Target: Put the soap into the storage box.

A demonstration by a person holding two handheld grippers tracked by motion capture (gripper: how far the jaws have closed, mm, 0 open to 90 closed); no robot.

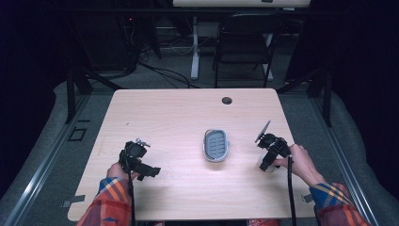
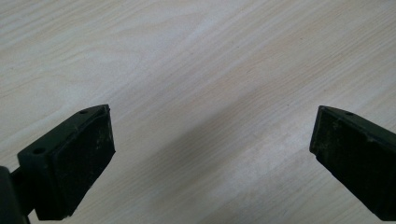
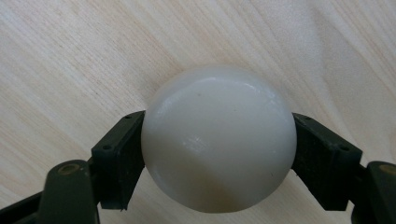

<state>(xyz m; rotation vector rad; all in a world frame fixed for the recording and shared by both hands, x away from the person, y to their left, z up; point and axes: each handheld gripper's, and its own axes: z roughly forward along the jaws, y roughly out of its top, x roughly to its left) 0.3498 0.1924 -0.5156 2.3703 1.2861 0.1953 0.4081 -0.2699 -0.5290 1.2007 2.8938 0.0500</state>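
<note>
Wood-grain table (image 1: 188,117), dark room behind

There was one wooden table (image 1: 188,117), and on it sat one grey tray (image 1: 216,145). One white ball (image 3: 218,137) showed in the right gripper view. There were two grippers, one at the left (image 1: 141,165) and one at the right (image 1: 267,157). Behind the table stood one black chair (image 1: 244,44).
</note>
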